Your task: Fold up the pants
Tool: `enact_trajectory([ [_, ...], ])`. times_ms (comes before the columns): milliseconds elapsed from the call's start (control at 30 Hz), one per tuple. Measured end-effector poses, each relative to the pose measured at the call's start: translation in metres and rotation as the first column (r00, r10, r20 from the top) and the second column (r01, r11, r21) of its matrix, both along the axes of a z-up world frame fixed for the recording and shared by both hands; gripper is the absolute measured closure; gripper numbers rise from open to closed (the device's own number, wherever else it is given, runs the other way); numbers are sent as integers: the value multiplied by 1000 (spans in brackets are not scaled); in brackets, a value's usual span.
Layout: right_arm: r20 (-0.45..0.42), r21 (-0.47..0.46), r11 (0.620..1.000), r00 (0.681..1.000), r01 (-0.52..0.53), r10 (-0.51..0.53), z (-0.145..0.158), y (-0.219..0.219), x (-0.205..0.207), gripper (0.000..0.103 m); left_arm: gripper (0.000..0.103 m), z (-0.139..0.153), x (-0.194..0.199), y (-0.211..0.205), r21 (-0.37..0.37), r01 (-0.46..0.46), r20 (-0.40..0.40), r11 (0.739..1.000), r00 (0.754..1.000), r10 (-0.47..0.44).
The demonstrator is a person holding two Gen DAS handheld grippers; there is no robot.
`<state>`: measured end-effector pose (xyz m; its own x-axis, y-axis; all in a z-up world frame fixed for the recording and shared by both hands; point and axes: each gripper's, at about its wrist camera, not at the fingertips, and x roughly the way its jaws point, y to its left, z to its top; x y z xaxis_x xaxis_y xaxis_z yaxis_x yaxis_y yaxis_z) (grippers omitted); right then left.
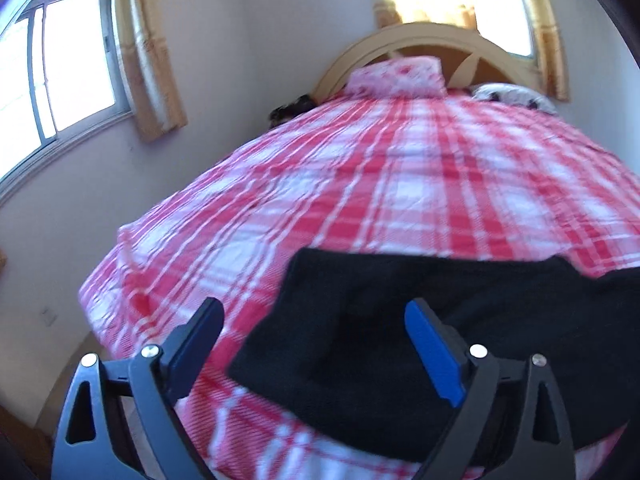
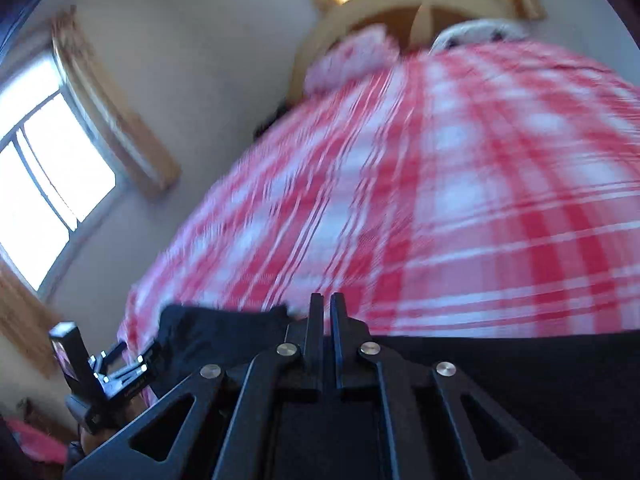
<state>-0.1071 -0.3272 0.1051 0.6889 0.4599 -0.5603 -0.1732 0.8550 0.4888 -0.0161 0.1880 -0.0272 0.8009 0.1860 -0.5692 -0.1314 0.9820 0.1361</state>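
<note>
Black pants [image 1: 420, 320] lie on the near end of a bed with a red and white plaid cover [image 1: 380, 184]. My left gripper [image 1: 314, 312] is open, its fingers wide apart above the pants' left edge, holding nothing. In the right wrist view the pants [image 2: 520, 368] spread under and right of my right gripper [image 2: 327, 300], whose fingers are nearly together; the view is blurred and no cloth shows between the tips. The left gripper also shows in the right wrist view [image 2: 132, 364] at the pants' left end.
A wooden headboard [image 1: 420, 40] and pillows [image 1: 396, 76] stand at the far end of the bed. Windows with yellow curtains [image 1: 148, 52] are on the left wall. The bed's left edge [image 1: 104, 264] drops to the floor.
</note>
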Motion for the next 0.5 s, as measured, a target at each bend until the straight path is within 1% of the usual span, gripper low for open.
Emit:
enact_trajectory([
  [33, 21, 25, 999, 999, 48, -49, 7, -23, -10, 75, 6, 1, 1, -6, -14, 20, -2, 1000, 1000, -20],
  [67, 43, 54, 988, 988, 145, -147, 17, -61, -30, 52, 6, 1, 3, -14, -30, 40, -9, 999, 999, -41],
  [100, 53, 61, 976, 975, 210, -214, 19, -82, -42, 42, 6, -1, 6, -23, -49, 58, -23, 997, 998, -59],
  [133, 77, 69, 944, 942, 321, -326, 23, -116, -65, 35, 6, -4, 8, -33, -71, 76, -43, 995, 996, -79],
  [167, 93, 68, 911, 907, 406, -411, 24, -144, -84, 35, 6, -8, 10, -40, -87, 90, -63, 992, 993, -96],
  [200, 94, 42, 870, 865, 492, -493, 25, -175, -105, 35, 6, -11, 11, -47, -102, 104, -79, 989, 991, -112],
  [233, 88, 10, 837, 833, 547, -546, 26, -201, -120, 35, 6, -13, 12, -55, -119, 121, -97, 985, 986, -133],
  [300, 88, -95, 761, 767, 642, -636, 29, -244, -146, 36, 6, -16, 12, -70, -136, 152, -118, 979, 979, -169],
  [333, 92, -161, 716, 732, 679, -675, 29, -266, -158, 42, 6, -16, 10, -77, -130, 160, -121, 978, 977, -176],
  [367, 87, -199, 681, 705, 705, -704, 28, -285, -166, 48, 6, -16, 9, -84, -123, 167, -122, 978, 976, -181],
  [400, 70, -224, 655, 683, 721, -728, 26, -306, -172, 49, 6, -16, 6, -90, -121, 171, -124, 978, 975, -186],
  [433, 55, -240, 645, 673, 726, -737, 24, -316, -172, 52, 6, -16, 4, -96, -123, 180, -130, 976, 972, -196],
  [467, 33, -271, 633, 665, 725, -746, 20, -332, -171, 61, 6, -16, 2, -101, -123, 187, -134, 975, 970, -203],
  [500, 10, -310, 621, 655, 720, -755, 16, -346, -167, 64, 6, -17, -1, -106, -112, 194, -138, 975, 968, -209],
])
